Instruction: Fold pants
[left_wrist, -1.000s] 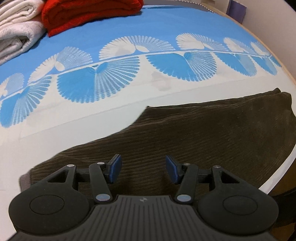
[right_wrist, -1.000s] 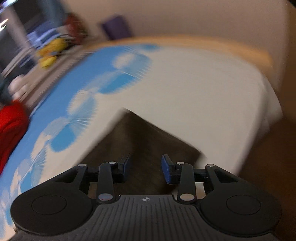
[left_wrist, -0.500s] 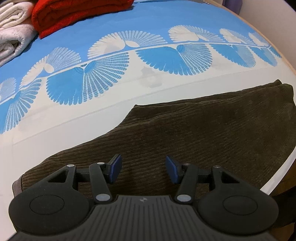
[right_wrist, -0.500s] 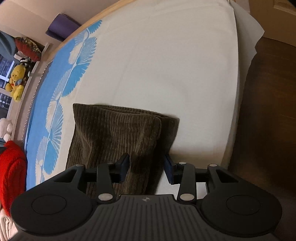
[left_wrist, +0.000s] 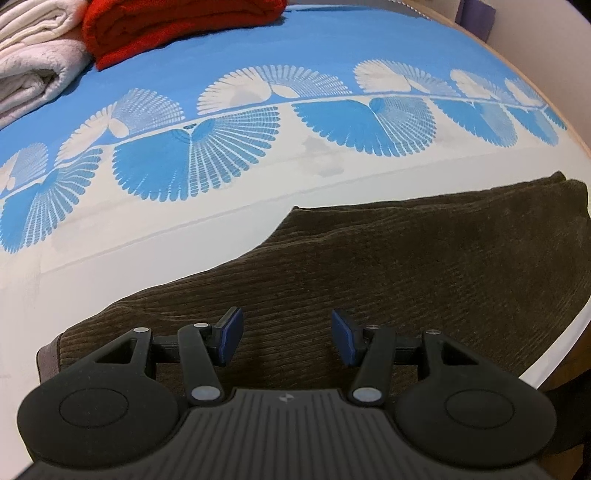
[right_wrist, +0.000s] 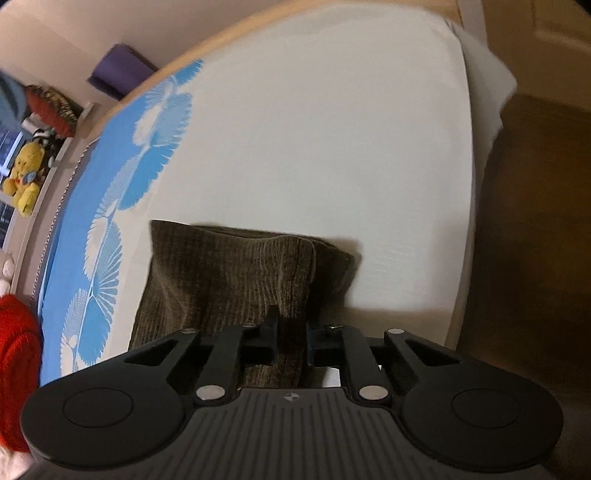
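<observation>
Dark brown corduroy pants (left_wrist: 406, 266) flat on blue-and-white patterned bed (left_wrist: 258, 55), long axis left-right. Right tongs (right_wrist: 291, 343) clamp their cuff end; left tongs (left_wrist: 287, 336) spread, empty, over waist end.

pants (left_wrist: 424, 266) | dark brown corduroy | lying folded lengthwise along the near white edge of the bed | one end a squared hem (right_wrist: 236, 266) with layers stacked, a ridge of cloth raised there | other end shows a grey lining at the corner | surface fairly flat, ribs running lengthwise
</observation>
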